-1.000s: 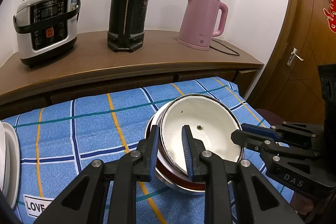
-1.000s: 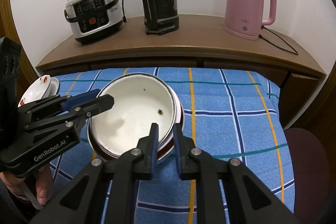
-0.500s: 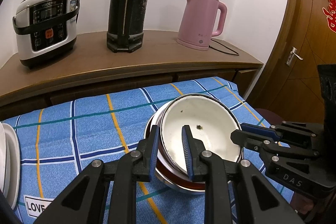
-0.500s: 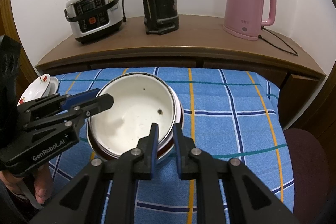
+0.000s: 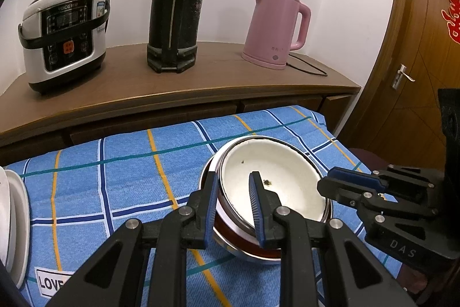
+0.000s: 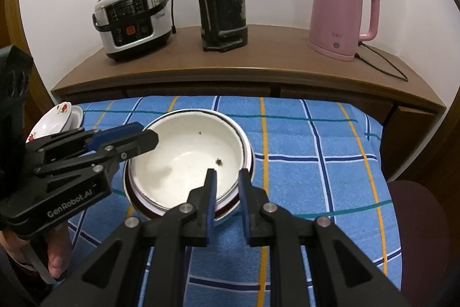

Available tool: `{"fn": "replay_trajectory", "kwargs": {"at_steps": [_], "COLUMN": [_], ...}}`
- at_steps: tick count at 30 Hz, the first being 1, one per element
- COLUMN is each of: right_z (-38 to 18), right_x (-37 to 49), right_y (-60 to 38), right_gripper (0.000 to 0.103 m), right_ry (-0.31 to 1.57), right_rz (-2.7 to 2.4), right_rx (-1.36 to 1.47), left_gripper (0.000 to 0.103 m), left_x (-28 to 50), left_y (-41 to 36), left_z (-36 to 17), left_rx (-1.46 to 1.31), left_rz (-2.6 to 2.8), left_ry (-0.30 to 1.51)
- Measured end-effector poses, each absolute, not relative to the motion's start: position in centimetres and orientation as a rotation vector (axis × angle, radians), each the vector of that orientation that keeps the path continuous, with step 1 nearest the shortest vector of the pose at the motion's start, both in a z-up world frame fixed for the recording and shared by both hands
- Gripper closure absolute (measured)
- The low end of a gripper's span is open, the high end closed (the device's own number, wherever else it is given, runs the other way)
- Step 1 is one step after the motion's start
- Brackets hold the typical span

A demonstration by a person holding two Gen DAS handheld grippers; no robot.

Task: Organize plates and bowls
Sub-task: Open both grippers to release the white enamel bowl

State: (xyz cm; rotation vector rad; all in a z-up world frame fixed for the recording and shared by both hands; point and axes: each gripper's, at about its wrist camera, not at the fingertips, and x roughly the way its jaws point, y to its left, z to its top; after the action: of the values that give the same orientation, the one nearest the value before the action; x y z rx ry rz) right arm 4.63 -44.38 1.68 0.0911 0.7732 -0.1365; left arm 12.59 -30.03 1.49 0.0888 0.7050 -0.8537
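Left wrist view | left gripper clamps bowl rim | right gripper clamps opposite rim

bowl stack: white enamel bowl with dark rim and specks inside, nested upright in a stack of bowls, its rim between both grippers' fingers
floral dishes: white, red flowers, tilted, far left of the left gripper

bare cloth right of bowl stack; plates crowd left edge.
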Motion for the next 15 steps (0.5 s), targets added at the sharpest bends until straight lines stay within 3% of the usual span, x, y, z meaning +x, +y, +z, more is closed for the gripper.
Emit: {"fn": "replay_trajectory", "kwargs": {"at_steps": [2,4,6,11,15], "right_z": [1.8,1.9,2.2,2.4,1.7], "right_x": [4.5,4.3,4.0,4.0,4.3], "right_y": [-44.5,-44.7,-44.9,-45.6,-46.1], "right_gripper": [0.083,0.073,0.06,0.046,0.046], "right_ry": [0.769,0.762,0.748,0.737,0.755], "right_rz": [-0.143,-0.148,-0.156,-0.167,-0.163], "right_rx": [0.094,0.097,0.105,0.136,0.165], "left_gripper": [0.078,0.07,0.041,0.04,0.04], "left_x": [12.5,12.5,12.7,13.7,13.8], "left_y": [-29.8,-29.3,-28.6,-28.3,-29.2], "left_z": [1.7,2.3,2.5,2.0,1.1], "left_rx": [0.088,0.077,0.053,0.012,0.042], "left_rz": [-0.85,-0.841,-0.821,-0.832,-0.838], "left_ry": [0.691,0.66,0.648,0.701,0.75]}}
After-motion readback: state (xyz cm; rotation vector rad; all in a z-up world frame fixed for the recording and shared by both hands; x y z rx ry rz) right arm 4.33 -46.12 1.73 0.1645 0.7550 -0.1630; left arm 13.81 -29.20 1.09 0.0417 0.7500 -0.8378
